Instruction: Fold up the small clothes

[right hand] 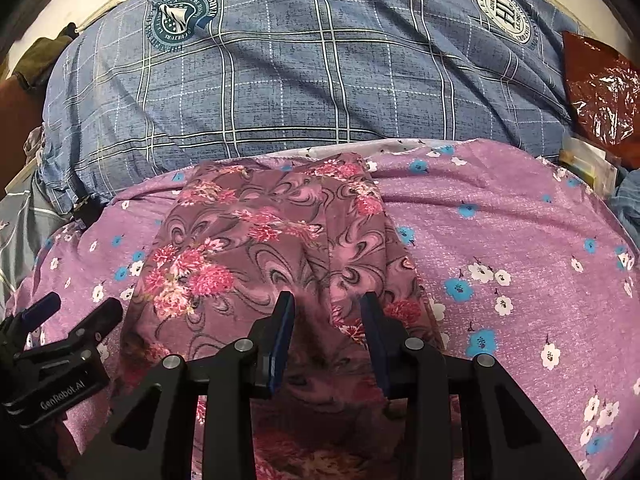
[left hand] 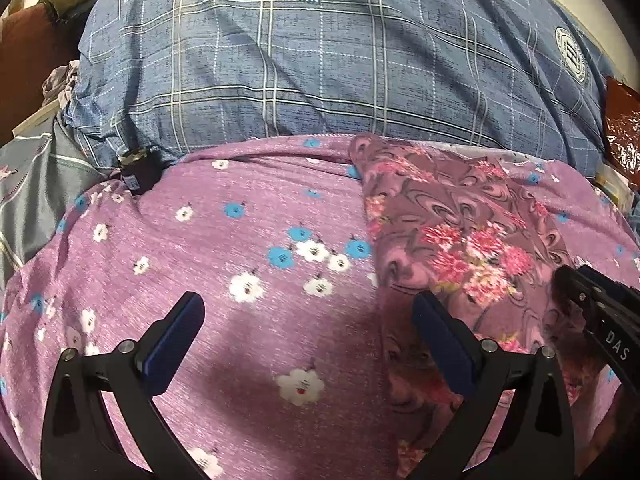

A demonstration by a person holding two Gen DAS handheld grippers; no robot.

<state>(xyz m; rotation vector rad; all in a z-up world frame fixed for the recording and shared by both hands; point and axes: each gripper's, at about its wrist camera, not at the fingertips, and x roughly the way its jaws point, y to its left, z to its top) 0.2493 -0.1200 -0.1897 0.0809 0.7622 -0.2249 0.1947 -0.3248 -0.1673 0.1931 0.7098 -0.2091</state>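
A mauve garment (right hand: 256, 240) with pink flowers and swirls lies folded into a long strip on the purple flowered sheet (right hand: 500, 220). In the right wrist view my right gripper (right hand: 330, 314) sits at its near end. A raised bunch of that cloth fills the narrow gap between the blue pads (right hand: 280, 344). The left wrist view has the garment (left hand: 460, 240) to the right. My left gripper (left hand: 314, 316) hangs wide open over the bare sheet (left hand: 240, 240) just left of it, with nothing between its fingers. My right gripper (left hand: 588, 300) shows at that view's right edge, and my left gripper (right hand: 72, 316) at the other view's lower left.
A big blue checked pillow (right hand: 300, 80) with round emblems fills the far side behind the sheet. A crinkled red plastic bag (right hand: 600, 92) lies at the far right. Grey striped cloth (left hand: 36, 192) and a small dark object (left hand: 138, 172) sit at the left by the pillow's corner.
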